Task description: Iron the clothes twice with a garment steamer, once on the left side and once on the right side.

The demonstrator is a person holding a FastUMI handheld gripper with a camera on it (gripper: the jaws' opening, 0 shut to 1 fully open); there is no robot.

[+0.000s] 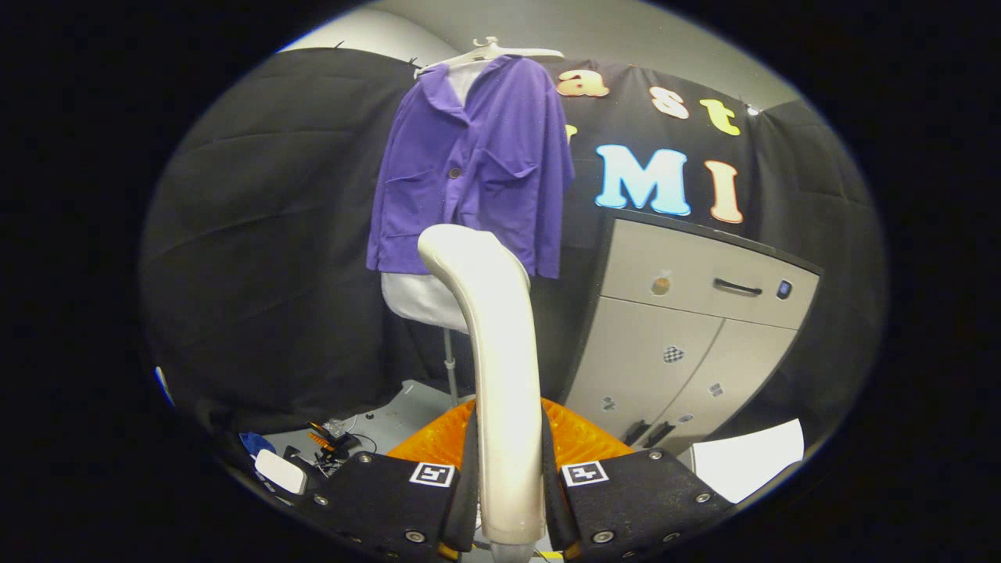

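Two-finger gripper (508, 489) at the bottom of the gripper view. Finger bodies broad, flat-topped, with a matte, slightly grainy surface and angled outer edges. One square fiducial marker (432, 474) on the upper inner corner of the left finger, a matching marker (585, 473) on the right finger; each with a white border around a black pattern. Round metal screw heads (414, 536) along the finger edges and corners. Inner faces narrow, tapering toward the tips.

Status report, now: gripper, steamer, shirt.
Hand-held gripper shut on garment steamer, both fingers pressing its handle. Purple shirt on hanger, beyond the steamer head, contact unclear. Nothing between steamer and shirt.
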